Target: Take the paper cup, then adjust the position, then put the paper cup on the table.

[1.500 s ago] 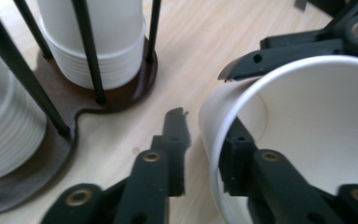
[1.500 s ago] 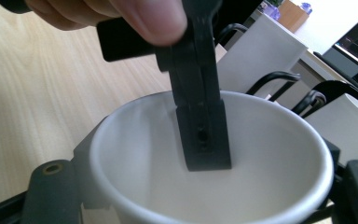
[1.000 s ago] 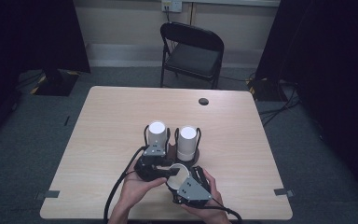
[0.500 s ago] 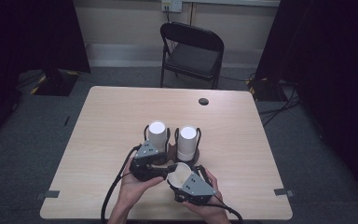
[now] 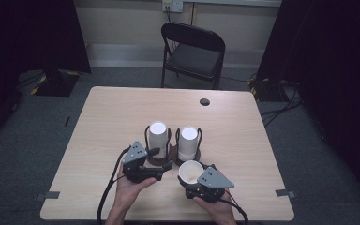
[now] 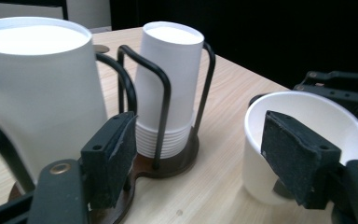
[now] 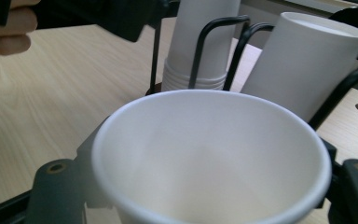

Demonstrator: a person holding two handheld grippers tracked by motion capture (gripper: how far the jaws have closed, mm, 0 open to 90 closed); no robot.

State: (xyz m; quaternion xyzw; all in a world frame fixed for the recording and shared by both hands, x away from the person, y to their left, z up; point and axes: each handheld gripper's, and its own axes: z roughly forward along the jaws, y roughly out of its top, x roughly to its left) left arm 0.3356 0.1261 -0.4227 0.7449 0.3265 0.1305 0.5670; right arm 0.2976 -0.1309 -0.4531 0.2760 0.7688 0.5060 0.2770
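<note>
So far, one paper cup (image 5: pixel 190 171) is already separated from the stacks and sits alone, mouth up, in the right gripper (image 5: pixel 198 180), near the front edge of the surface (image 5: pixel 112 112) and just in front of the cup holder (image 5: pixel 172 153). In the right gripper view the black jaws stand on both sides of this cup, low on its wall, and they seem to press on it, so I judge that the right gripper carries the cup.

The left gripper (image 5: pixel 161 157) has just been opening its jaws. In the left gripper view they stand wide apart with nothing between them: one pad (image 6: pixel 109 156) is in front of the left cup stack (image 6: pixel 37 88), the other pad (image 6: pixel 298 156) is in front of the single cup. I think it has let go and plays no part in the grip now.

The holder, a dark base with black wire loops, stands around the middle of the surface. Both of its stacks, the left one and the right cup stack (image 5: pixel 188 142), are upside down and look full, with many rims showing at the bottom.

What is left, in my judgement, is to set the free cup down on the surface, or to carry it where it belongs. I cannot tell whether more cups must follow.
</note>
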